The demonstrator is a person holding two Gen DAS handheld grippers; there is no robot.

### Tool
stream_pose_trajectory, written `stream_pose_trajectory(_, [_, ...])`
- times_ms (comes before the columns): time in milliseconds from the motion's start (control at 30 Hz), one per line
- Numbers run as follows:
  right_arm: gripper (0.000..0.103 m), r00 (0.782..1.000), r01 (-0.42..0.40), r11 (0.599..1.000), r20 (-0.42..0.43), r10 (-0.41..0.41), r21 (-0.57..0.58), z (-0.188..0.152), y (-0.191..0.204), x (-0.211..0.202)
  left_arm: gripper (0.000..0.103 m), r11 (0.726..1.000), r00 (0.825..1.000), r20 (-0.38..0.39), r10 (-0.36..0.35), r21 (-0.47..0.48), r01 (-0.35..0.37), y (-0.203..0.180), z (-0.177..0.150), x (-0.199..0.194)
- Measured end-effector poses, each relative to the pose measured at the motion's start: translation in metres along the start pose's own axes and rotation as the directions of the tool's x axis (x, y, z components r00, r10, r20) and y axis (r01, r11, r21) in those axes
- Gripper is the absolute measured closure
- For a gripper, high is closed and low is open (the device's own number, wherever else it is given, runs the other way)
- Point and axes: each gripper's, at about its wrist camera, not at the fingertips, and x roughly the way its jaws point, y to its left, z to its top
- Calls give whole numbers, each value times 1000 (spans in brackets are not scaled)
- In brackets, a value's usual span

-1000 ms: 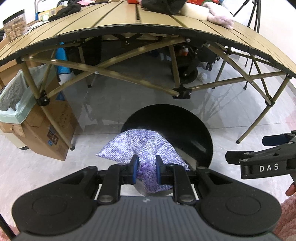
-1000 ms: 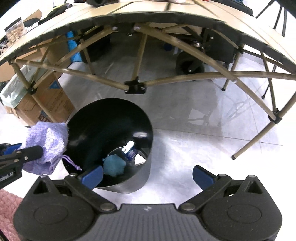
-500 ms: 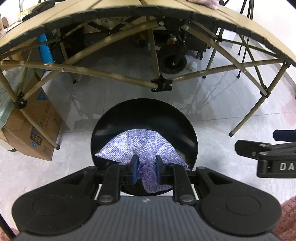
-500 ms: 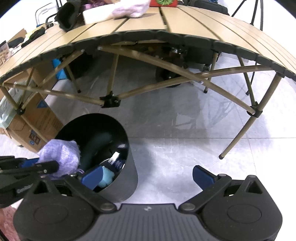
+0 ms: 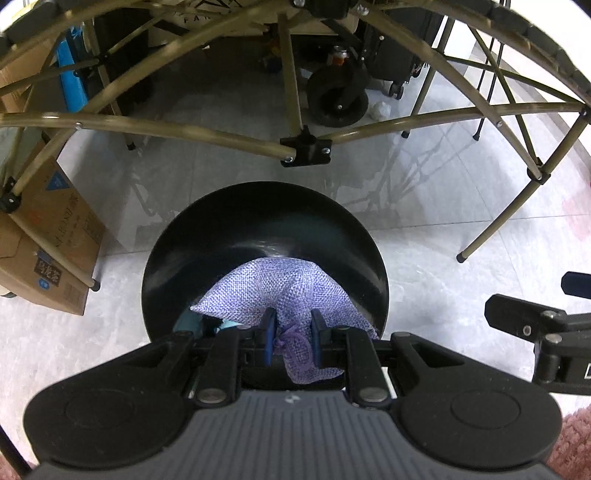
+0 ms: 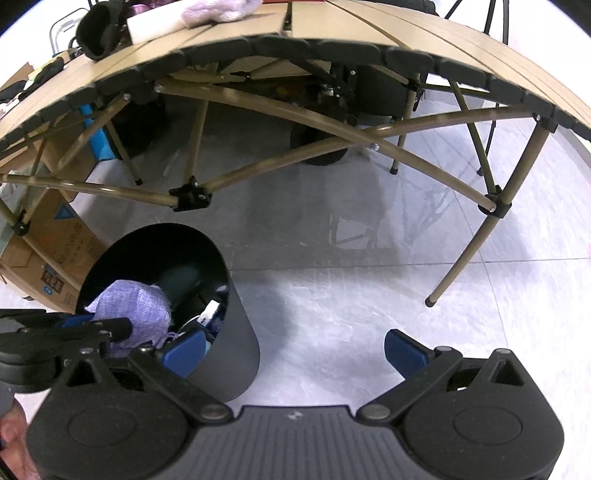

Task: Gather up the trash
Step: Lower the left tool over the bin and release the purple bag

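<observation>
Between the blue pads of the left tool (image 5: 289, 338), clamped at its gathered drawstring neck, hangs a lavender woven pouch (image 5: 284, 291). Its body spreads toward 12 o'clock from the pads and sits over the mouth of a black cylindrical bin (image 5: 266, 229); in the right wrist view the pouch (image 6: 135, 308) shows at the bin's 9 o'clock rim, partly inside the opening.

Right tool (image 6: 293, 349): blue pads (image 6: 402, 350) set wide apart, nothing between them; the floor lies below the gap. Its left pad overlaps the bin (image 6: 236, 332) rim at 7 o'clock in the view.

Bin contents: a teal item (image 6: 181, 280), a small white-and-blue packet (image 6: 212, 308), other scraps too dark to tell.

Floor (image 5: 424, 266): pale glossy tile, bin standing on it.

Surroundings: a folding slatted tabletop (image 6: 332, 26) on olive crossed struts at 12 o'clock, bearing a pale pink cloth (image 6: 218, 9) and a black item (image 6: 98, 31); a cardboard box (image 5: 48, 251) at 9 o'clock of the bin; a black wheel (image 5: 338, 98) under the tabletop; a white crumpled scrap (image 5: 380, 109) on the floor beside the wheel.
</observation>
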Motion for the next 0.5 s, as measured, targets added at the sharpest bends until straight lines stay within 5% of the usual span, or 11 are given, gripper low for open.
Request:
stream_pose_trajectory(267, [0,1000,17,1000,-24,-17,4,0,-2,10,81,1000,1000,-25,6,-5,-7,2,3,11])
stream_pose_trajectory(367, [0,999,24,1000,-27,-24,8,0,-2,12,48,1000,1000,-25,10,-5,-10,4,3,11])
stream_pose_trajectory(433, [0,999,27,1000,-29,-27,11,1,-2,13,5,1000,999,-32,19,-19,-20,5,4,11])
stream_pose_trajectory(500, [0,999,29,1000,-32,-28,11,1,-2,14,0,999,999,-40,26,-42,-28,8,6,10])
